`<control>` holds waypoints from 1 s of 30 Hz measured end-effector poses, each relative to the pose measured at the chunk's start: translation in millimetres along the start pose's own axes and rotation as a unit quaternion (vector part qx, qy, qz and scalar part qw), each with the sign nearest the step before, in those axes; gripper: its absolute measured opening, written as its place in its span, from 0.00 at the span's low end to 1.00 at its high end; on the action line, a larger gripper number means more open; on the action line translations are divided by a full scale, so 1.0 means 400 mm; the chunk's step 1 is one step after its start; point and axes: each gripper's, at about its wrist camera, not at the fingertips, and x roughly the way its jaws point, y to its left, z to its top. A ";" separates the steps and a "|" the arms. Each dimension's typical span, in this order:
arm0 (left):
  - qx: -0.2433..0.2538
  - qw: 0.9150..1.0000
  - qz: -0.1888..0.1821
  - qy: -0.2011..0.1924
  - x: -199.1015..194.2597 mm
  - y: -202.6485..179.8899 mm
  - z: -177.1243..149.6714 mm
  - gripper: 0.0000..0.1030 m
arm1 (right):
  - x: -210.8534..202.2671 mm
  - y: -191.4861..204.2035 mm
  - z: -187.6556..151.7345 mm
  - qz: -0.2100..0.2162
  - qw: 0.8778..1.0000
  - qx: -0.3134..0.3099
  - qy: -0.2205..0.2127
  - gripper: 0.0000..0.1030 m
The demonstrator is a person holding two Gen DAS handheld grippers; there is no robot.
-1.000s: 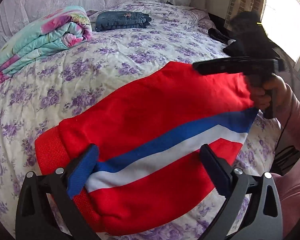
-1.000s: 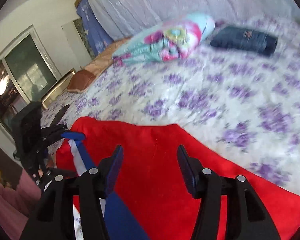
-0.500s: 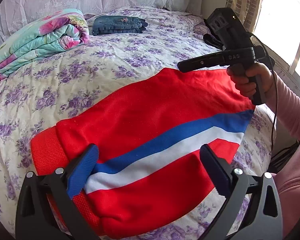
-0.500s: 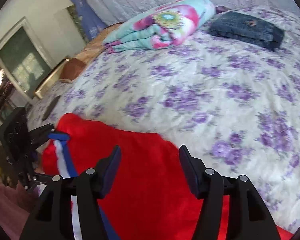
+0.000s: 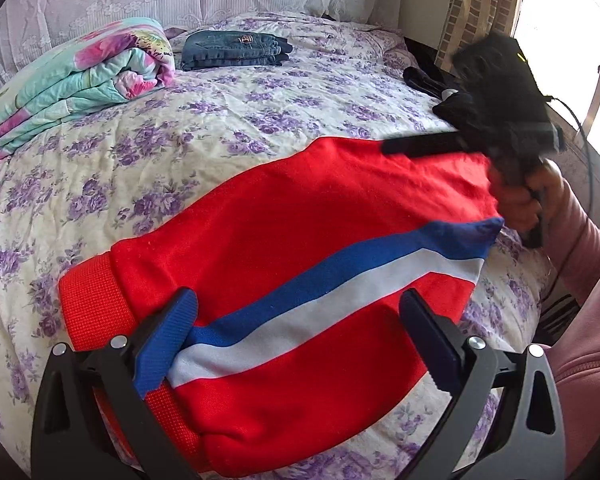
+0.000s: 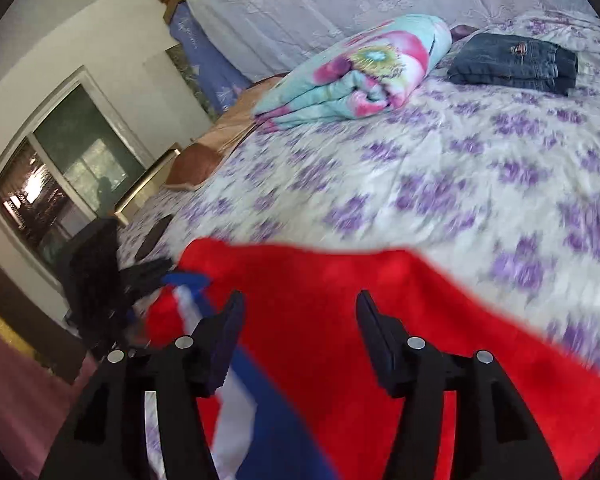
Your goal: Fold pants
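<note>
Red pants (image 5: 300,248) with a blue and white side stripe lie folded on the flowered bedspread (image 5: 220,120); they also show in the right wrist view (image 6: 320,320). My left gripper (image 5: 300,332) is open and empty, low over the waistband end. My right gripper (image 6: 300,332) is open and empty above the other end of the pants. It appears blurred in the left wrist view (image 5: 420,146) at the pants' far right edge. The left gripper shows blurred in the right wrist view (image 6: 148,276).
A rolled floral quilt (image 5: 72,84) lies at the back left and folded blue jeans (image 5: 232,49) at the back centre. Dark clothes (image 5: 432,84) lie at the bed's right edge near a window. The right wrist view shows the quilt (image 6: 356,76), the jeans (image 6: 512,64) and a glass door (image 6: 52,184).
My right gripper has dipped and swung over the right end of the pants, with motion blur now. My left gripper has hardly moved. The pants lie as before.
</note>
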 end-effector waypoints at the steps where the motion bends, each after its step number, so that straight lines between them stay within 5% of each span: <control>1: 0.000 1.000 0.000 0.000 0.000 0.000 0.000 0.96 | -0.008 -0.002 -0.032 -0.020 1.000 0.001 0.007 0.57; 7: 0.001 1.000 0.002 0.001 0.000 -0.001 -0.001 0.96 | -0.170 -0.107 -0.153 -0.137 0.989 0.046 -0.018 0.56; 10: 0.003 1.000 0.007 0.002 0.002 -0.003 -0.001 0.96 | -0.308 -0.175 -0.207 -0.288 0.956 0.045 -0.042 0.56; 12: 0.006 1.000 0.013 0.005 0.005 -0.006 -0.001 0.96 | -0.410 -0.250 -0.253 -0.386 0.918 0.078 -0.051 0.56; 14: 0.011 1.000 0.024 0.010 0.008 -0.013 0.002 0.96 | -0.476 -0.280 -0.276 -0.410 0.904 0.108 -0.065 0.46; 16: 0.009 0.999 0.036 0.018 0.006 -0.022 0.010 0.96 | -0.486 -0.256 -0.259 -0.418 0.895 0.134 -0.081 0.48; 17: 0.002 0.999 0.038 0.019 -0.001 -0.025 0.018 0.96 | -0.475 -0.231 -0.245 -0.415 0.897 0.123 -0.087 0.58; 20: -0.043 0.999 -0.018 -0.006 -0.040 -0.046 0.071 0.96 | -0.385 -0.137 -0.173 -0.320 0.939 0.060 -0.111 0.59; 23: -0.074 0.995 -0.058 -0.023 -0.028 -0.100 0.147 0.96 | -0.262 -0.082 -0.089 -0.226 0.968 0.031 -0.103 0.59; 27: -0.076 0.997 -0.033 0.004 0.088 -0.176 0.209 0.96 | -0.079 -0.045 -0.004 -0.163 0.985 0.006 -0.056 0.59; 30: -0.097 0.994 0.029 0.041 0.182 -0.167 0.213 0.95 | -0.004 -0.080 0.002 -0.173 0.984 0.032 -0.017 0.50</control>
